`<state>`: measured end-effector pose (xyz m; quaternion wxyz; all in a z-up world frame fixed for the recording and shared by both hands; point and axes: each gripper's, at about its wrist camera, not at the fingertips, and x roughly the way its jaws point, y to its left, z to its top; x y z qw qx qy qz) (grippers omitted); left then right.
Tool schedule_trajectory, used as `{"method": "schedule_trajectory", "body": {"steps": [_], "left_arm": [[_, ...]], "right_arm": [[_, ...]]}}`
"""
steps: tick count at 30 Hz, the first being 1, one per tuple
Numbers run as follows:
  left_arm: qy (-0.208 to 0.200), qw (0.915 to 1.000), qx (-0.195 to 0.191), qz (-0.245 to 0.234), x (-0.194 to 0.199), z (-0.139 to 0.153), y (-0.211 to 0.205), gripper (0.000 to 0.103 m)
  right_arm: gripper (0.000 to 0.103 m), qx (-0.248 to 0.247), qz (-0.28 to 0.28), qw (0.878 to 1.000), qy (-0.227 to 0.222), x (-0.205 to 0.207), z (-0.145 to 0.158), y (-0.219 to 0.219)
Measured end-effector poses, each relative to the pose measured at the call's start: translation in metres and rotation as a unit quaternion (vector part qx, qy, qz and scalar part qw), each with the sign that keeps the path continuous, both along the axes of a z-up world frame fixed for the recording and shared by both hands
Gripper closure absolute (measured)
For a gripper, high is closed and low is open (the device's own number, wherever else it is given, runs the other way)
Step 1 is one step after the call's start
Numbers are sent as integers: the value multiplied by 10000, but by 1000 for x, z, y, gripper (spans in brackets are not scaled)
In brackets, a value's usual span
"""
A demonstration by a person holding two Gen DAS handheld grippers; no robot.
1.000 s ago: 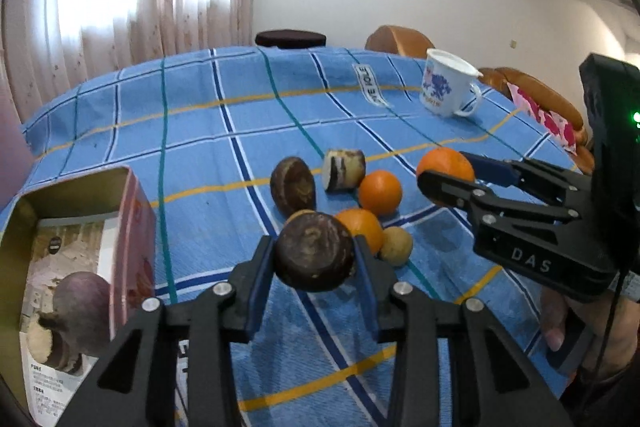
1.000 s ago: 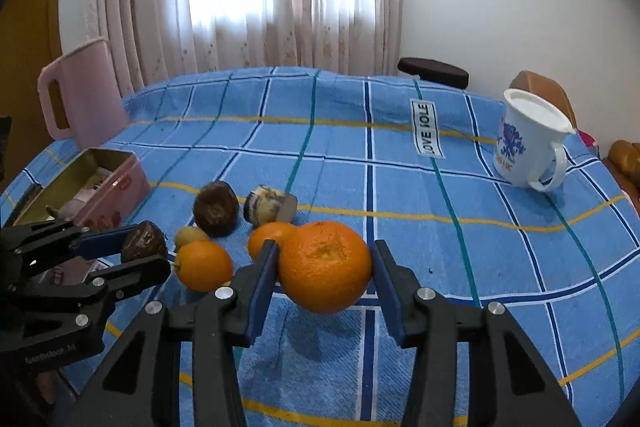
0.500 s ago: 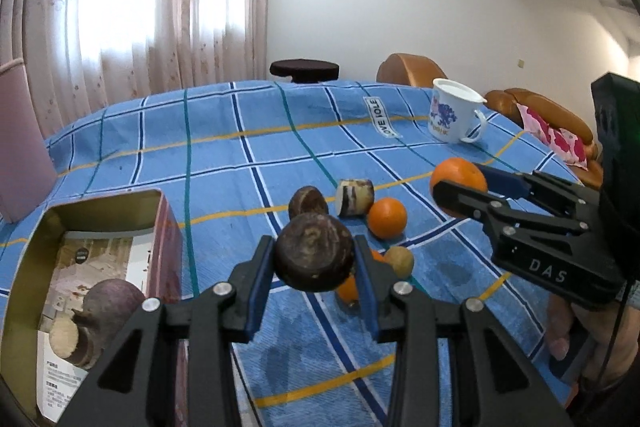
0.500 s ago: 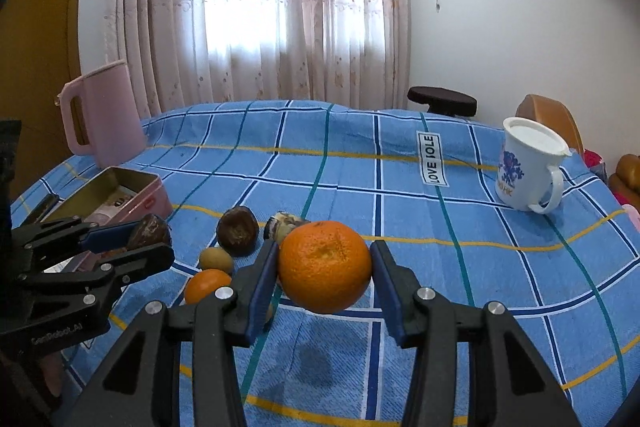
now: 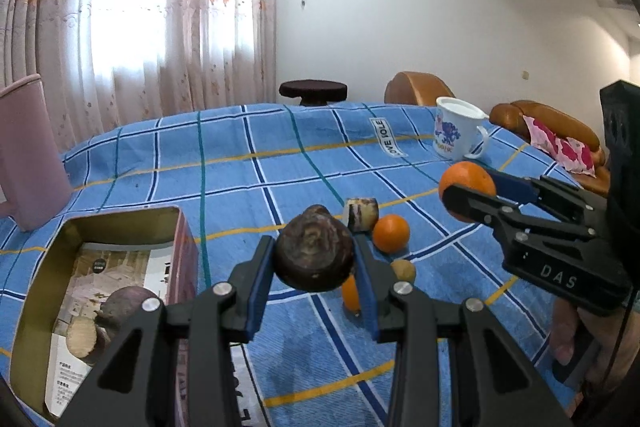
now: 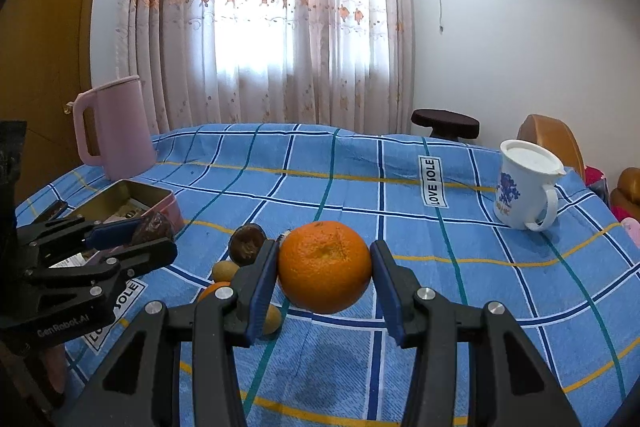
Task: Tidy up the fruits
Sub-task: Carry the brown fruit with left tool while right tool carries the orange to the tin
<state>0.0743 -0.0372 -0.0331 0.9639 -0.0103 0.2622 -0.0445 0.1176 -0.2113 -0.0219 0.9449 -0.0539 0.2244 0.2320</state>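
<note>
My left gripper (image 5: 314, 259) is shut on a dark brown round fruit (image 5: 314, 254), held above the blue checked cloth, right of an open tin box (image 5: 120, 223). The box holds a purple root (image 5: 116, 311). My right gripper (image 6: 324, 267) is shut on a large orange (image 6: 324, 265), also held above the cloth; it shows in the left wrist view (image 5: 466, 183) too. On the cloth lie a small orange (image 5: 391, 233), a cut brown piece (image 5: 362, 213), a small yellowish fruit (image 5: 403, 270) and another orange (image 5: 351, 293). A dark fruit (image 6: 247, 243) lies there too.
A white mug with a blue print (image 5: 456, 133) stands at the far right of the table. A pink jug (image 6: 116, 131) stands at the far left behind the tin box. A dark stool (image 5: 313, 91) and brown chairs (image 5: 416, 93) are beyond the table.
Both grippers have risen and tilted up, each still holding its fruit. The fruits on the cloth now look farther below and the room's upper wall has come into view.
</note>
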Motion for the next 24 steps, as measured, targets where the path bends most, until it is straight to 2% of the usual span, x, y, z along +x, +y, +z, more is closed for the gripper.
{"method": "schedule_trajectory", "body": {"steps": [24], "left_arm": [[-552,9982,151,163,-19,8,0,63]], "right_arm": [[54,165,0,9988,-462,-17,8,-6]]}}
